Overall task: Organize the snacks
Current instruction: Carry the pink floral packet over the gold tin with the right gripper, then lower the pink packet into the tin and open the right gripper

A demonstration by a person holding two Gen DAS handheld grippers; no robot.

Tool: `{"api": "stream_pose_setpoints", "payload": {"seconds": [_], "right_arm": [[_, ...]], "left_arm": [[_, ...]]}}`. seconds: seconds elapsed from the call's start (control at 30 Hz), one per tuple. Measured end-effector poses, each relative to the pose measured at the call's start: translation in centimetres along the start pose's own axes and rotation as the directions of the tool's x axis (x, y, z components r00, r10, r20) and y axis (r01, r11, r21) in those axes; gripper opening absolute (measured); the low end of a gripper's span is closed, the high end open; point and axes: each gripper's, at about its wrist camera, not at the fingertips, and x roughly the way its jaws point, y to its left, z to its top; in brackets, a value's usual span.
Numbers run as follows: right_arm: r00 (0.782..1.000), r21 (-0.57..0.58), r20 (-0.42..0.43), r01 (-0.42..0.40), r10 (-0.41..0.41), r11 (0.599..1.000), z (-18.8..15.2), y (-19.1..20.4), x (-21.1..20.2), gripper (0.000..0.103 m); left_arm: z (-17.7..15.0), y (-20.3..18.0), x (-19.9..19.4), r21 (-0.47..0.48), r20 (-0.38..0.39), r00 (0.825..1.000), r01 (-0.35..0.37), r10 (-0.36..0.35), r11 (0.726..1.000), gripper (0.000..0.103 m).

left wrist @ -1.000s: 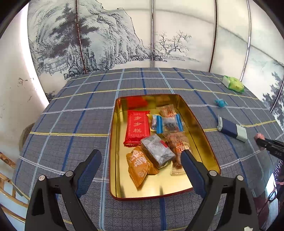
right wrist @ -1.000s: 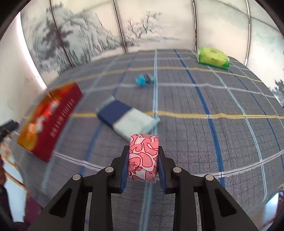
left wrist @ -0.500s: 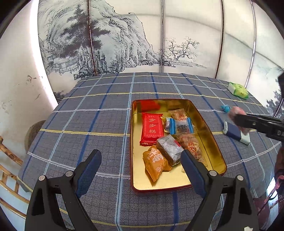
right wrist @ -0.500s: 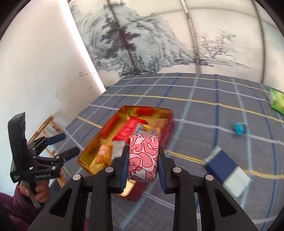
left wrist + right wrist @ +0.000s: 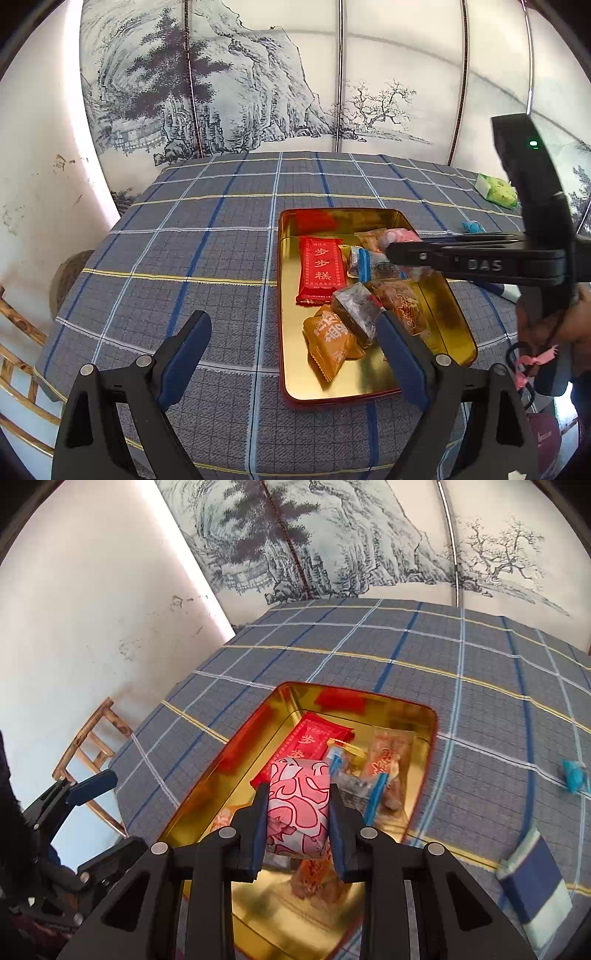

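A gold tin with a red rim point(image 5: 458, 325) point(image 5: 430, 738) lies on the plaid table and holds several wrapped snacks, among them a long red packet point(image 5: 320, 269) point(image 5: 314, 738). My right gripper point(image 5: 297, 808) point(image 5: 399, 245) is shut on a pink snack with red swirls point(image 5: 297, 805) point(image 5: 397, 234) and hangs over the tin's far half. My left gripper point(image 5: 295, 350) stands open and holds nothing, above the near end of the table by the tin's left edge.
On the cloth right of the tin lie a blue-and-white packet point(image 5: 532, 886), a small teal candy point(image 5: 574, 777) point(image 5: 472, 226) and a green packet point(image 5: 496, 190). A painted screen stands behind the table. A wooden chair point(image 5: 92, 746) is at the left.
My right gripper has carried the pink snack leftward from over the blue-and-white packet to above the tin. The left gripper has hardly moved and stays open.
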Motion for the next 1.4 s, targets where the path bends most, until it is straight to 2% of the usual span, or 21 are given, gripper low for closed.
{"api": "stream_pose_setpoints", "payload": {"seconds": [0.23,0.77,1.1,1.27,1.4], "right_arm": [[0.999,0.003,-0.037,0.01,-0.01,1.0,1.3,0.0,3.2,0.03],[0.998,0.016,-0.051,0.031,-0.031,0.999,2.9,-0.1,5.6,0.031],[1.0,0.024,0.013,-0.013,0.013,1.0,3.3,0.1,3.9,0.033],[0.998,0.016,0.063,-0.023,0.022,1.0,1.9,0.0,1.5,0.04],[0.995,-0.01,0.096,0.005,-0.004,1.0,-0.1,-0.2,-0.7,0.051]], "left_arm": [[0.5,0.4,0.5,0.004,-0.002,1.0,-0.011,0.011,1.0,0.09],[0.2,0.8,1.7,0.021,-0.026,0.999,-0.027,0.028,0.999,0.091],[-0.1,0.6,1.9,0.028,-0.04,0.999,-0.026,0.027,0.999,0.091],[-0.2,0.2,2.0,0.039,-0.048,0.998,-0.028,0.029,0.999,0.092],[-0.2,-0.3,1.9,0.052,-0.05,0.998,-0.03,0.033,0.998,0.092]]}}
